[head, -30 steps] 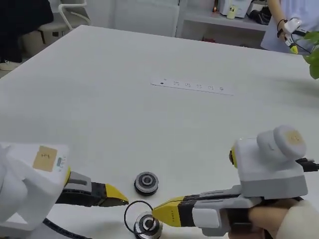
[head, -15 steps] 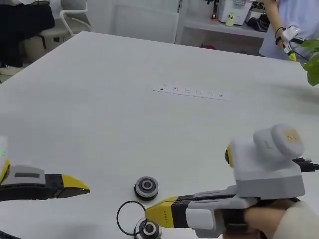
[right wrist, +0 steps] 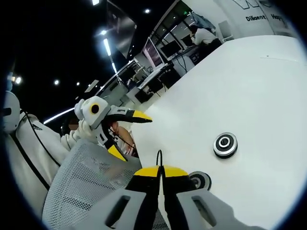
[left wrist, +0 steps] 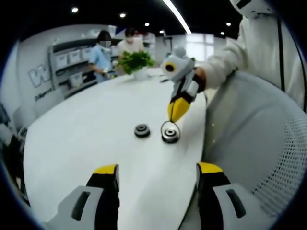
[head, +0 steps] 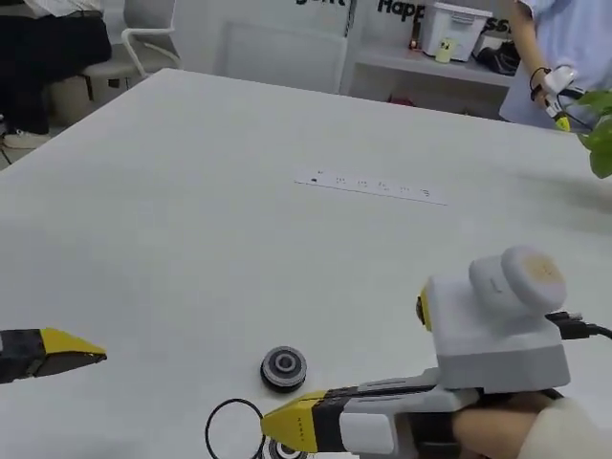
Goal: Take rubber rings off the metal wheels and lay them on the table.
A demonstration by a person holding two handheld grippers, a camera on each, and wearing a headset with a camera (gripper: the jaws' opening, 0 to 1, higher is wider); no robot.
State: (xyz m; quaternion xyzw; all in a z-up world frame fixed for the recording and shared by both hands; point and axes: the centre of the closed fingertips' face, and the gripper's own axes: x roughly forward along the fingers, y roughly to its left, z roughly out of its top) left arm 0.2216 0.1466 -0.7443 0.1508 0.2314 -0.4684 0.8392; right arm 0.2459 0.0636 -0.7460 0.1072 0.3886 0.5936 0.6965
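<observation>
The metal wheel [head: 284,367] lies flat on the white table [head: 191,191], and everything else is placed from it. A second wheel [left wrist: 170,134] lies just beside it on the person's side. In the head view this wheel is partly hidden under the right gripper [head: 277,426].

That gripper reaches in from the right of the metal wheel, low over the table, with its yellow-tipped jaws pressed together. In the right gripper view a thin black strand of the rubber ring [head: 229,427] rises from between the tips, so the ring is pinched there. The rest of the ring is off the second wheel. It forms a thin black loop to the left of that wheel and nearer the person than the metal wheel. Whether the loop rests on the table or hangs just above it cannot be told.

The left gripper [left wrist: 158,170] is well apart from the metal wheel, out to its left. Its jaws are spread wide with nothing between them.

Far beyond the metal wheel a white power strip [head: 371,187] lies flat on the table. The marks on it are too small to read. On the wall beyond the table, dark lettering [head: 409,8] begins "Happ" and is cut off by the top edge of the view. In the left gripper view a large letter that looks like a W [left wrist: 36,74] stands on a wall, with smaller writing under it too blurred to read.
</observation>
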